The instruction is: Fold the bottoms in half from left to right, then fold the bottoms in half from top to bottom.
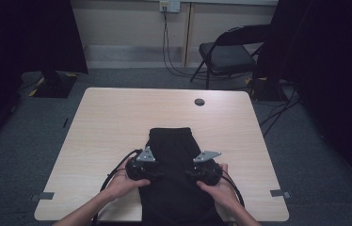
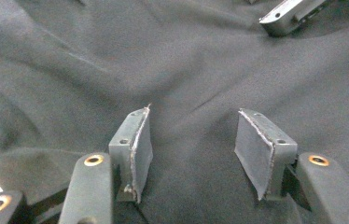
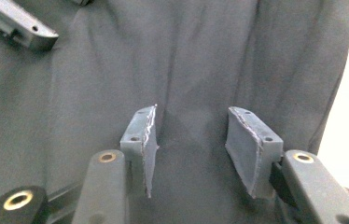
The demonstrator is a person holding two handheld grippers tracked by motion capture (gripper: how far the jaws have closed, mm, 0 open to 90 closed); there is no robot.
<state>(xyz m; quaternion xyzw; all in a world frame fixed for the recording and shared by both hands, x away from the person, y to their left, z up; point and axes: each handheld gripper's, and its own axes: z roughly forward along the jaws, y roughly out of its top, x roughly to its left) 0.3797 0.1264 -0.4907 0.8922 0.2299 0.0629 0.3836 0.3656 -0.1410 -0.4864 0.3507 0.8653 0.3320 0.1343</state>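
A black garment (image 1: 172,155) lies on the table (image 1: 113,122), reaching its near edge. The left gripper (image 2: 191,149) and right gripper (image 3: 191,147) hover over it, jaws part open, cloth below the gaps, nothing clamped.

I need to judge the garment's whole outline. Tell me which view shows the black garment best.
The high view: the black garment lies lengthwise on the table, outline visible, running off the near edge. Both gripper views show close-up creased fabric beneath open jaws; the right gripper view also shows one side edge.
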